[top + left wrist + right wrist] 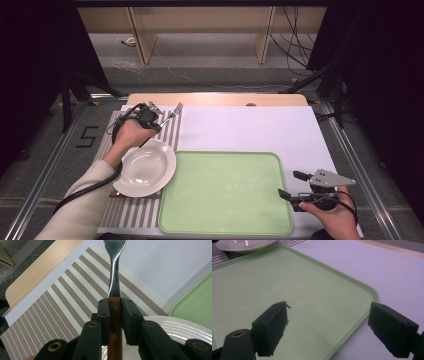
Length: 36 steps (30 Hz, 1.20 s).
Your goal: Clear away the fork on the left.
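Silver metal fork with a brown wooden handle (115,290) is squeezed tight in the left gripper (148,116), up over the striped brown and white placemat (62,302), beside the round white bowl (145,167). Green plastic tray (225,192) has nothing on it yet. Right gripper (292,186) waits with jaws wide apart. Most of the job looks undone.

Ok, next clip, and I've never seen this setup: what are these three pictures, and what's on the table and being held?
No robot: a person holds hand-held tongs in each hand. One camera looks down from above; one rides on each tool. On the table lie a striped placemat, a white plate and a green tray. The left tongs are shut on a fork by its wooden handle, above the placemat. The right tongs are open, holding nothing, at the tray's right edge.
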Available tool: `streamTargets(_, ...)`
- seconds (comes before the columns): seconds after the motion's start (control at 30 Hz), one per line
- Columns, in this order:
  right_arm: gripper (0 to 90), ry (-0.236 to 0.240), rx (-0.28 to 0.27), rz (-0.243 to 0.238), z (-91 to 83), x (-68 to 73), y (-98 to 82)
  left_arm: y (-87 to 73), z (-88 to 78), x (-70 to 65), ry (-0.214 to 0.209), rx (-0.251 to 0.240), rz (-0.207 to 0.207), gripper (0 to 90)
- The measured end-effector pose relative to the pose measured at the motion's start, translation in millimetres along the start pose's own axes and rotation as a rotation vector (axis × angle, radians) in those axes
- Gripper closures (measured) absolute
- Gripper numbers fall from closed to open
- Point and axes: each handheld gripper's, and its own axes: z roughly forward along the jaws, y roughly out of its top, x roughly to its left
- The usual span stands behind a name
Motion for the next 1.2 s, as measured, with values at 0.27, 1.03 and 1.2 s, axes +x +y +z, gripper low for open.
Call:
streamTargets(0.27, 17.1, 0.0, 0.001, -0.001, -0.3, 0.1, 0.1, -1.8, -8.8, -17.5, -0.023, -0.011, 0.006, 76.9)
streamTargets(1.03, 17.1, -0.001, 0.002, -0.002, -0.6, 0.4, 0.2, -5.8, -24.9, -56.5, -0.076, -0.028, 0.015, 76.9)
streamTargets(1.2, 17.1, 0.0, 0.001, -0.001, -0.6, 0.4, 0.1, -6.8, -25.6, -63.6, -0.094, -0.029, 0.019, 76.9)
